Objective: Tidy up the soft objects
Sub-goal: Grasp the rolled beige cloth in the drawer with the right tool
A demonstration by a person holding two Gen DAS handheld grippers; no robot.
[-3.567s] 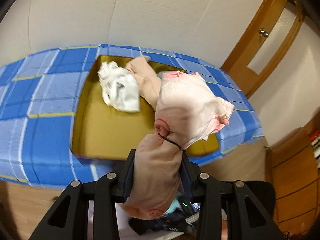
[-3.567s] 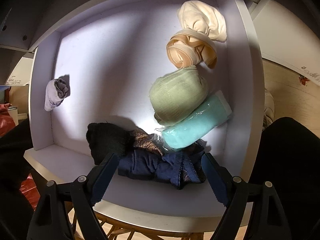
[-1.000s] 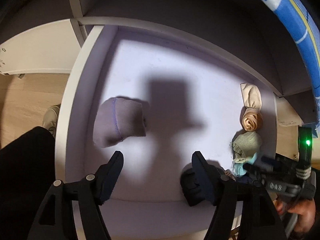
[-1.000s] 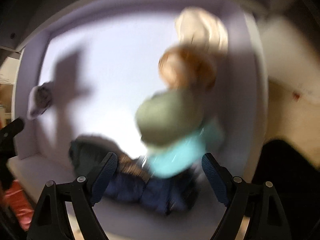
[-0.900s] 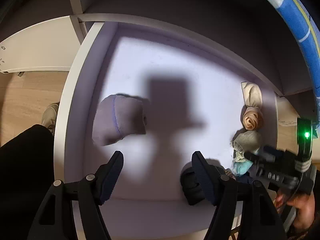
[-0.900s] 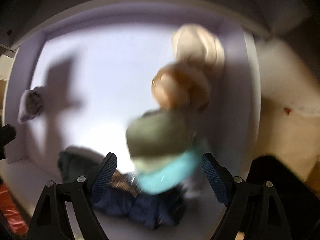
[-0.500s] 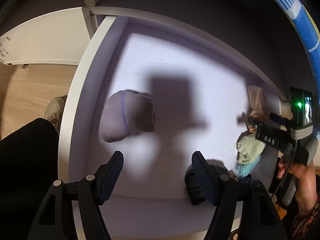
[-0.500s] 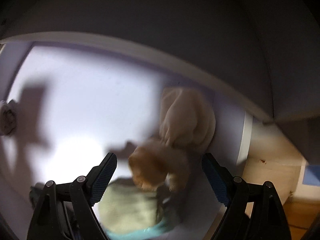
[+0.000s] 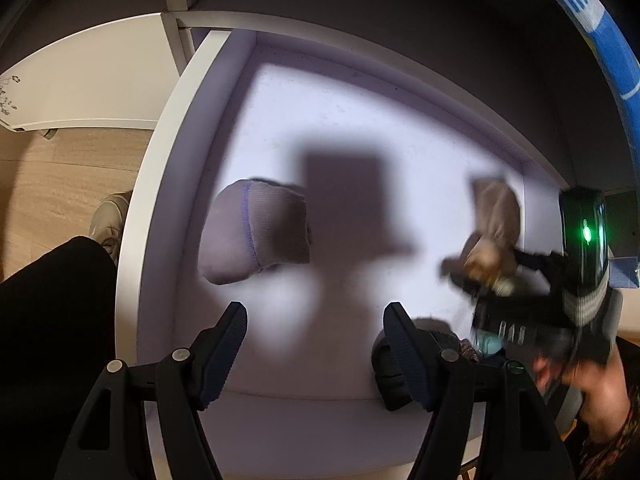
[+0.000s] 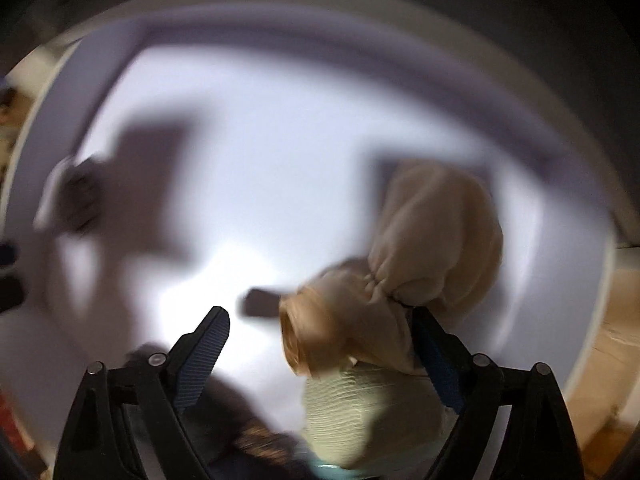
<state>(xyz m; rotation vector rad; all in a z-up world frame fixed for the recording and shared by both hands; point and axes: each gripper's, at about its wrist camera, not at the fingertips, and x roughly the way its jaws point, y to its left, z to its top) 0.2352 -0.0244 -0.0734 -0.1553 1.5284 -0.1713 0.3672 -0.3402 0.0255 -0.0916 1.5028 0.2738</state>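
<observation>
Soft rolled garments are seen inside a white drawer. A grey rolled sock is laid alone near the drawer's left wall. Along the right side, a beige bundle, an orange-tan roll and a pale green roll are lined up touching. The left gripper is held spread and empty above the drawer floor. The right gripper is pointed down with its jaws opening; the orange-tan roll is framed between them, though contact cannot be told through blur.
</observation>
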